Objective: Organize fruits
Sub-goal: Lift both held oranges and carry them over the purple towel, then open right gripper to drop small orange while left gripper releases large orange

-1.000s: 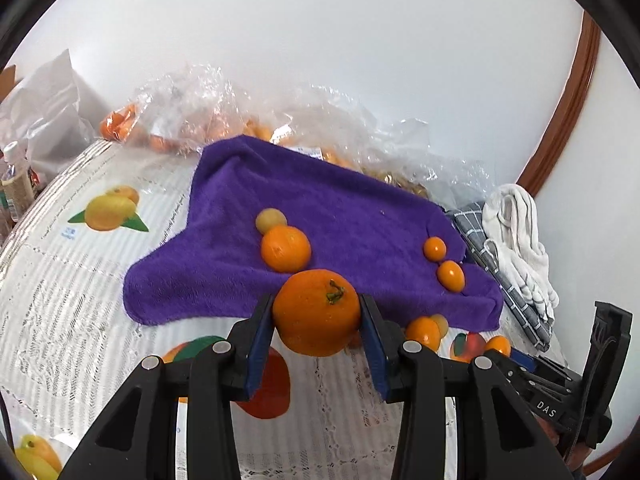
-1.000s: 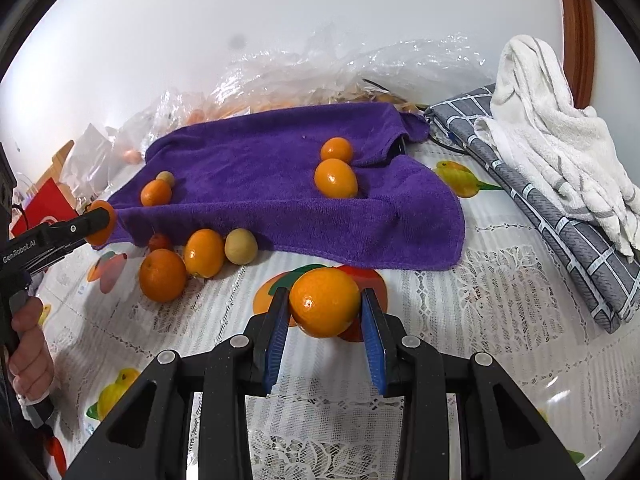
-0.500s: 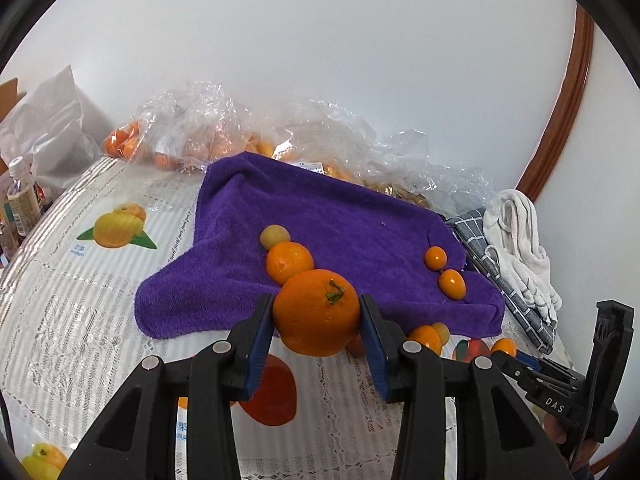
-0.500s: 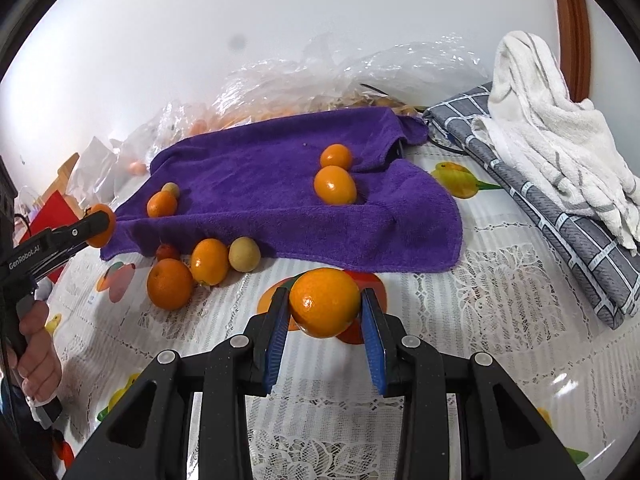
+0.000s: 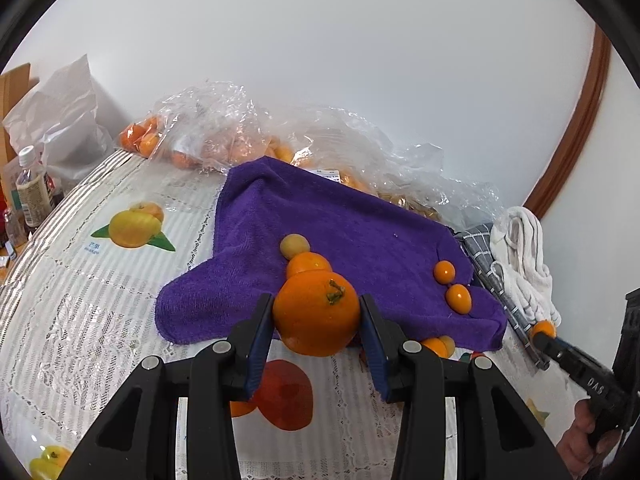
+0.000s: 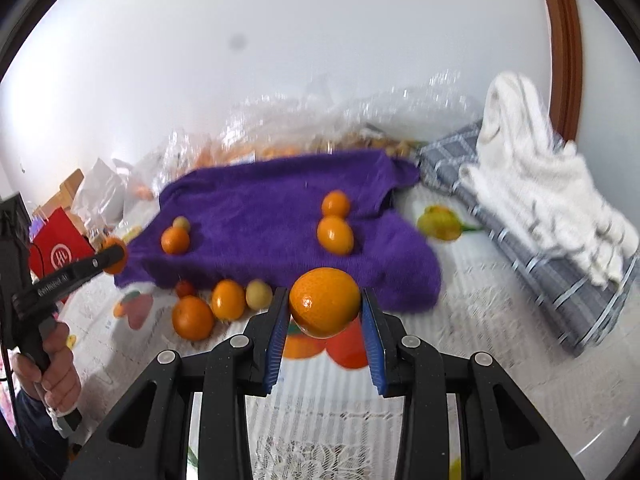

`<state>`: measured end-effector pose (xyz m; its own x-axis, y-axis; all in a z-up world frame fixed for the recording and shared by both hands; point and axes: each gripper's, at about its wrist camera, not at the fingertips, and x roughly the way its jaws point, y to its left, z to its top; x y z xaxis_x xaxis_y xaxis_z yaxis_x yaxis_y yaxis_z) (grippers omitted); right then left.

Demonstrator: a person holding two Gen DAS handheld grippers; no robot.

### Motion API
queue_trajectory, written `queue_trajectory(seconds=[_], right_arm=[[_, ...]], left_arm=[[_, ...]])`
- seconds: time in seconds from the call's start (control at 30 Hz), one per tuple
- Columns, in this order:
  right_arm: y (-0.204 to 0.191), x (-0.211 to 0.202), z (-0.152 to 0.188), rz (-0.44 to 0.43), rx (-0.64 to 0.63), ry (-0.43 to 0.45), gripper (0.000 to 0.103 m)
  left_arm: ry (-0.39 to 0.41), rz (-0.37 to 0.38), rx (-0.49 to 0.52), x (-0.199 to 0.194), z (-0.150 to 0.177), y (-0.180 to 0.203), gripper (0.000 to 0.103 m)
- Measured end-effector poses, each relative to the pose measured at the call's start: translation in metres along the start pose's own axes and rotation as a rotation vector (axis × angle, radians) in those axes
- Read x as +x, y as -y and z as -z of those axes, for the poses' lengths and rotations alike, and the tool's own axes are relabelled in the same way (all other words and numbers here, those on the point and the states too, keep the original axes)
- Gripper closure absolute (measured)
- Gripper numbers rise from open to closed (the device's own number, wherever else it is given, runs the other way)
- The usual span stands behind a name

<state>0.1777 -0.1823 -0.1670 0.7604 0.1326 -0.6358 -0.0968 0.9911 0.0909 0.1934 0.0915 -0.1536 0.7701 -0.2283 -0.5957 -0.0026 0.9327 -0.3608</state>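
Observation:
My left gripper (image 5: 317, 316) is shut on a large orange with a stem (image 5: 316, 312), held above the table in front of the purple towel (image 5: 360, 240). My right gripper (image 6: 325, 308) is shut on a smooth orange (image 6: 325, 302), held above the table near the towel's (image 6: 260, 216) front edge. On the towel lie an orange and a small yellow fruit at the left (image 6: 175, 240) and two small oranges at the right (image 6: 335, 235). Several loose fruits (image 6: 224, 304) lie on the tablecloth in front of the towel.
Clear plastic bags of oranges (image 5: 224, 144) lie behind the towel against the wall. A grey checked cloth with a white towel (image 6: 540, 184) lies at the right. A bottle (image 5: 34, 192) and a red bag (image 6: 56, 248) stand at the left.
Both grippers have risen and drawn back from the towel, each still holding its orange. The right view has swung and is blurred.

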Motion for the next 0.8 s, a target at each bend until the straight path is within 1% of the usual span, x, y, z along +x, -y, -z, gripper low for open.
queue_trajectory(seconds=[0.07,0.17,0.23,0.43,0.57,0.7,0.8], right_arm=[[0.001,-0.005,-0.010,0.011,-0.009,0.012,0.068],[0.002,-0.011,-0.024,0.023,-0.018,0.026,0.068],[0.002,-0.013,-0.030,0.023,-0.024,0.030,0.068],[-0.001,-0.016,-0.048,0.026,-0.039,0.046,0.068],[-0.003,-0.009,-0.062,0.033,-0.048,0.051,0.068],[0.000,0.006,-0.074,0.036,-0.049,0.049,0.068],[0.004,0.019,-0.084,0.034,-0.041,0.050,0.068]], left_arm=[[-0.002,0.005,-0.012,-0.004,-0.006,0.001,0.063],[0.022,-0.018,0.002,-0.012,-0.015,0.007,0.063],[0.033,-0.018,0.008,-0.017,-0.021,0.009,0.063],[0.023,-0.032,0.021,-0.020,-0.041,0.013,0.063],[0.015,-0.054,0.024,-0.016,-0.056,0.008,0.063],[-0.001,-0.042,-0.001,-0.009,-0.068,0.000,0.063],[-0.012,-0.059,0.007,-0.001,-0.077,-0.004,0.063]])
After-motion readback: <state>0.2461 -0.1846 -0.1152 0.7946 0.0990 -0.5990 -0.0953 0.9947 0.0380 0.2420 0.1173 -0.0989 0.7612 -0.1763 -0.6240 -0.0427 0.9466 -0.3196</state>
